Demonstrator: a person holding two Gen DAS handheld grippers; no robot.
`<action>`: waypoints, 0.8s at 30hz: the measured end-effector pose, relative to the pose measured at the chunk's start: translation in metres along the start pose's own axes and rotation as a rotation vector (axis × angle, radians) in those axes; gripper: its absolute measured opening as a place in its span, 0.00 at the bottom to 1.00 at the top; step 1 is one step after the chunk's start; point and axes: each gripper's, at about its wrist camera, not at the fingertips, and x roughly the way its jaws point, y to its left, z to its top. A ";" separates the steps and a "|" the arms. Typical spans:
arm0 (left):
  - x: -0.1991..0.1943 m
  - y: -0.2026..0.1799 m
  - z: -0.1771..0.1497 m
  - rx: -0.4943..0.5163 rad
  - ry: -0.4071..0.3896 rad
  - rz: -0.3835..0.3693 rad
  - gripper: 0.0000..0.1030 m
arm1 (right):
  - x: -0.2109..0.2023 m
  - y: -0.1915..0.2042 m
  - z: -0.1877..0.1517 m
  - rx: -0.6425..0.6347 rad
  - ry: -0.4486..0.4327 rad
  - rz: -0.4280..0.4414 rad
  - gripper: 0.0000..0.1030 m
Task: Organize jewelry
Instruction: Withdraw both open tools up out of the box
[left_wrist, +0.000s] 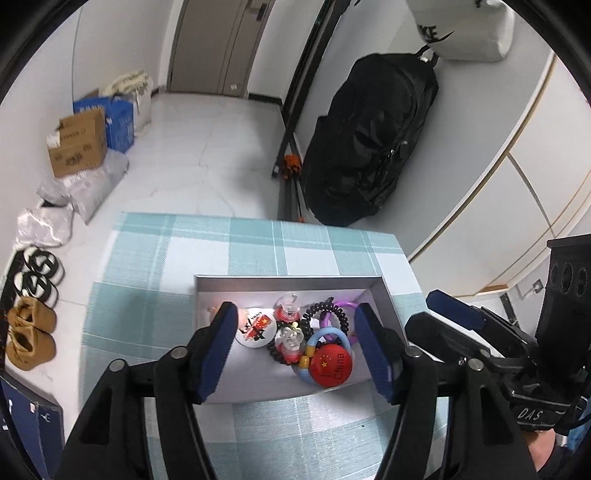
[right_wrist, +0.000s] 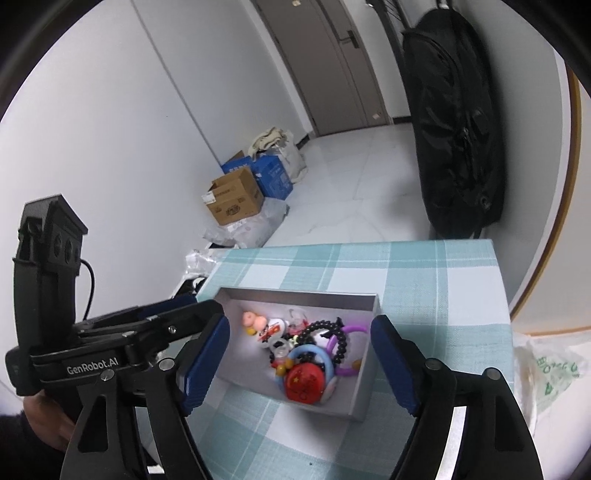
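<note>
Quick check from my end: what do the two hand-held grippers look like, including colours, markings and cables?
Both are black frames with silver pivot bolts and ribbed blue finger pads. The left hand-held gripper reads "GenRobot.AI" in the right wrist view, with a black cable. The right hand-held gripper shows "DAS" in the left wrist view.

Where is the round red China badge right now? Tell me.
The round red China badge lies inside the grey open box on the checked tablecloth, at the pile's near right end in the left wrist view, resting against a light blue ring near a black coiled hair tie.

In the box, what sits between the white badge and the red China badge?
A clear plastic charm on a black coiled hair tie, between the white badge and red China badge; left wrist view.
</note>
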 end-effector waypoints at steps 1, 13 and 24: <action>-0.002 -0.001 -0.001 0.004 -0.014 0.007 0.64 | -0.002 0.002 -0.002 -0.009 -0.010 -0.002 0.81; -0.036 -0.009 -0.024 0.079 -0.152 0.099 0.70 | -0.034 0.017 -0.019 -0.052 -0.116 -0.017 1.00; -0.053 -0.010 -0.038 0.064 -0.192 0.137 0.71 | -0.055 0.023 -0.038 -0.084 -0.135 -0.054 1.00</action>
